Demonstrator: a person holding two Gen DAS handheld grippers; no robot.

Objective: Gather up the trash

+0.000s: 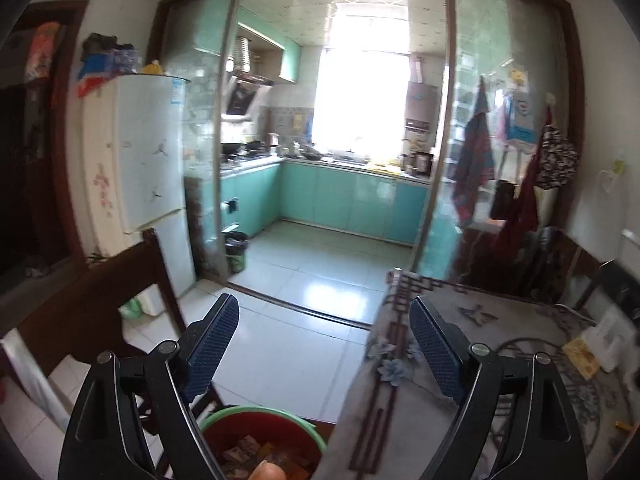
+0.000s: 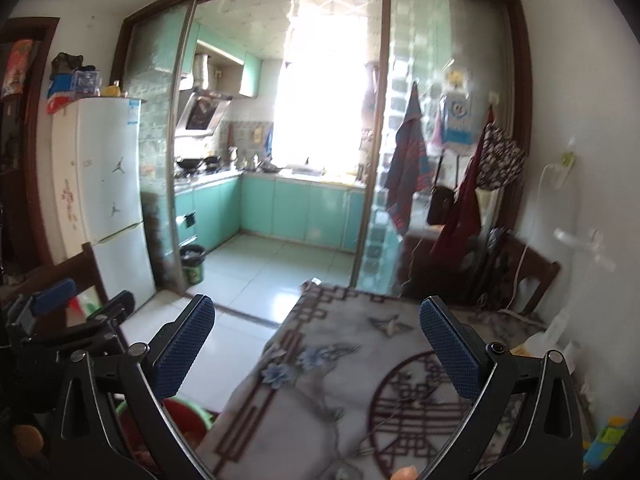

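Gaping empty, both claws: left claw (image 1: pixel 324 344) above red bucket (image 1: pixel 264 440) of trash.

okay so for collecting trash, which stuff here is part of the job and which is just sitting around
Part of the job:
- red plastic bucket with green rim, scraps inside, beside the table
- open left gripper, nothing between its fingers
- open right gripper, also empty

Just sitting around:
- white two-door fridge
- patterned grey tablecloth
- striped towel hanging on the glass door
- dark wooden chair
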